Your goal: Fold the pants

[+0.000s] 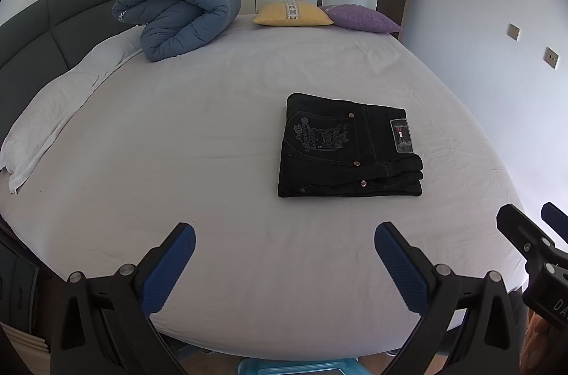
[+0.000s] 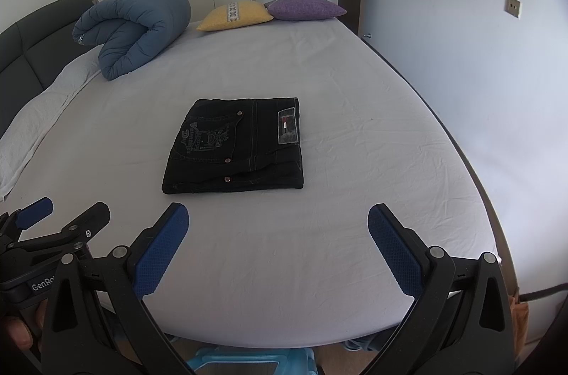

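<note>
A: Where are the pants [image 2: 236, 146]?

B: In a compact dark stack in the middle of the bed [image 2: 355, 91], well beyond both tools. The fold looks finished.

A: And the grippers?

B: The left gripper [image 1: 284, 265] and right gripper [image 2: 278, 249] hang over the near edge, fingers spread wide, holding nothing.

A: Any risk from here?

B: I'd guess a careless swing forward could catch the near layered edge and slide the stack apart. The rolled duvet [image 2: 135, 27] far left is well clear.
</note>
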`<state>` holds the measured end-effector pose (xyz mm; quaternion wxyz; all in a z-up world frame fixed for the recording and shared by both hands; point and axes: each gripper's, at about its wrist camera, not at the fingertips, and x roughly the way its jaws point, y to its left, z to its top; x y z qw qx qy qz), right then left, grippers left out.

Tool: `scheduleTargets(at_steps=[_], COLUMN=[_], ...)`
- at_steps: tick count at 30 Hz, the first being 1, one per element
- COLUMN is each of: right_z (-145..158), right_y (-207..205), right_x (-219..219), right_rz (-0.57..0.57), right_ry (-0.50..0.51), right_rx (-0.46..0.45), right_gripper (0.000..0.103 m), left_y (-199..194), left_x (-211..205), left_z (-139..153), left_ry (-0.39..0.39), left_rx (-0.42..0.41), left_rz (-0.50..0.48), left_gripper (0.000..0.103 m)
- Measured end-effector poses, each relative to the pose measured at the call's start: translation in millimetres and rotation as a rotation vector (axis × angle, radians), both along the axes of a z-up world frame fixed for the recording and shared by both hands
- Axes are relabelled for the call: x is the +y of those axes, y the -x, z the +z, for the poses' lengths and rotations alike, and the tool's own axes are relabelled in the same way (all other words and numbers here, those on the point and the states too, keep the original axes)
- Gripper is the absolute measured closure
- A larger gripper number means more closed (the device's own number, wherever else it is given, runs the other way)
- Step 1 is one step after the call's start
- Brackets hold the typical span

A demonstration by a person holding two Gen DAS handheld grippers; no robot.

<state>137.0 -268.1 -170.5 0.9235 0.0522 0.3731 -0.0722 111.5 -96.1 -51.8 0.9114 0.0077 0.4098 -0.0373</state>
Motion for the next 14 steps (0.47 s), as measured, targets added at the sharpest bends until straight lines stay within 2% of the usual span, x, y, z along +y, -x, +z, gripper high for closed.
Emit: scheduleTargets(at_steps=[14], right_z=[0.1], right_y=[0.3], right_x=[0.0], right_rz=[-0.001], right_ry=[-0.001], right_rx=[0.004], right_gripper=[0.000], left_y=[-1.7], left_x=[-0.8], left_z=[1.3], left_ry=[-0.007], left_rx=[-0.010], left_rz=[-0.008], left_gripper=[0.000])
